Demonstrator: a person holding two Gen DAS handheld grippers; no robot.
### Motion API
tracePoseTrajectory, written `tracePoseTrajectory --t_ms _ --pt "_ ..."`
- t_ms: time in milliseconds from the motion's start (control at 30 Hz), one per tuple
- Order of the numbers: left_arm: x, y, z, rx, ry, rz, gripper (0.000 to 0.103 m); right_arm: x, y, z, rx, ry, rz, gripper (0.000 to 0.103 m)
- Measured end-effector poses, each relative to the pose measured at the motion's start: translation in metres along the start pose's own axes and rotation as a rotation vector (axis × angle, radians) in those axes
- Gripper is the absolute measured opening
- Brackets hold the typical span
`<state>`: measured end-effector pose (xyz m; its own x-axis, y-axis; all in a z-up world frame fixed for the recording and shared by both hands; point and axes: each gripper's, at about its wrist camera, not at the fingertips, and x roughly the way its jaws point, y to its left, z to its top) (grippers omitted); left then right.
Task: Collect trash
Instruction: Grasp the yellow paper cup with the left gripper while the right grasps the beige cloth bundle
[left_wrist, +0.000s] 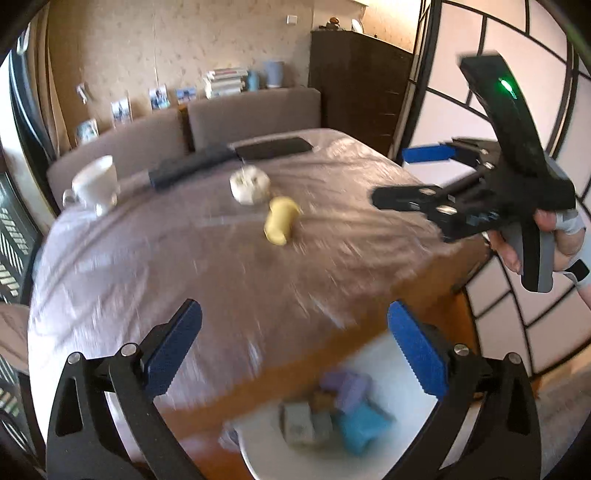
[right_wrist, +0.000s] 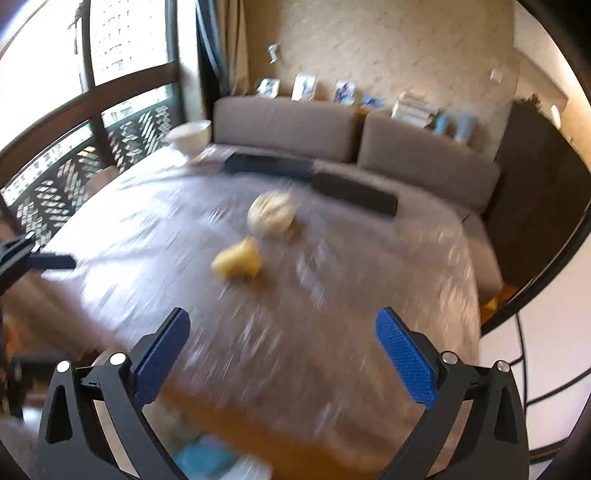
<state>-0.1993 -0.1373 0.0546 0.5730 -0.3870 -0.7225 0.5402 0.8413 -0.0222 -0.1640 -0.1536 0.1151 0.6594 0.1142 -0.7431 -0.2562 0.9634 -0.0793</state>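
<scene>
My left hand-held gripper (left_wrist: 294, 350) and right hand-held gripper (right_wrist: 282, 354) both gape empty above the counter (left_wrist: 110, 266), where the crumpled white wad (left_wrist: 249, 184) and yellow scrap (left_wrist: 280, 220) look light, soft; pinch mid-body.

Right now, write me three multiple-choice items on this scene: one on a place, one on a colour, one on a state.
1. Where does the white ceramic cup stand?
A. far left of the table
B. in the bin
C. on the sofa

2. What colour is the small crumpled scrap in the middle of the grey tablecloth?
A. red
B. yellow
C. black

3. How do the jaws of the left hand-held gripper stand?
A. shut on paper
B. shut on the cup
C. open, holding nothing

Key: 1 A, it stands at the far left edge; 2 B, it is plainly yellow; 3 C, bare cloth shows between the blue pads.
</scene>
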Motion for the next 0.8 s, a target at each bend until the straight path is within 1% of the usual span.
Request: tracePoseTrajectory --t_ms 67,133,167,300,400,433,500,567,600,633,700,733,800 --pt "0.016 0.001 0.012 0.025 0.004 0.015 0.101 0.023 0.000 0.019 -0.029 0.003 -0.018 0.099" --pt "0.033 0.008 0.023 0.034 0.018 -0.001 0.101 0.044 0.000 0.033 -0.050 0.017 -0.024 0.099" --pt "0.042 0.009 0.028 0.032 0.018 -0.001 0.101 0.059 0.000 0.044 -0.060 0.022 -0.002 0.099" --pt "0.064 0.013 0.042 0.025 0.035 0.009 0.101 0.098 0.001 0.063 -0.035 0.051 0.087 0.099" --pt "0.082 0.018 0.048 -0.004 0.056 -0.009 0.101 0.129 -0.002 0.073 -0.007 0.094 0.124 0.099" --pt "0.085 0.019 0.049 -0.011 0.061 -0.013 0.101 0.133 0.000 0.072 -0.002 0.104 0.129 0.099" --pt "0.092 0.020 0.052 -0.015 0.069 -0.006 0.101 0.150 0.002 0.075 0.004 0.129 0.134 0.097" --pt "0.099 0.022 0.055 -0.010 0.073 0.002 0.097 0.159 0.002 0.075 0.002 0.143 0.134 0.095" --pt "0.101 0.022 0.056 -0.011 0.077 0.003 0.094 0.163 0.003 0.075 -0.001 0.150 0.134 0.093" --pt "0.104 0.023 0.057 -0.017 0.081 0.000 0.090 0.166 0.004 0.075 -0.002 0.152 0.136 0.093" --pt "0.109 0.024 0.059 -0.025 0.089 -0.009 0.085 0.171 0.004 0.076 -0.004 0.154 0.134 0.092" --pt "0.110 0.024 0.059 -0.025 0.093 -0.013 0.080 0.173 0.005 0.076 -0.005 0.153 0.134 0.092" --pt "0.113 0.023 0.060 -0.016 0.099 -0.015 0.074 0.174 0.003 0.076 -0.003 0.153 0.138 0.090"
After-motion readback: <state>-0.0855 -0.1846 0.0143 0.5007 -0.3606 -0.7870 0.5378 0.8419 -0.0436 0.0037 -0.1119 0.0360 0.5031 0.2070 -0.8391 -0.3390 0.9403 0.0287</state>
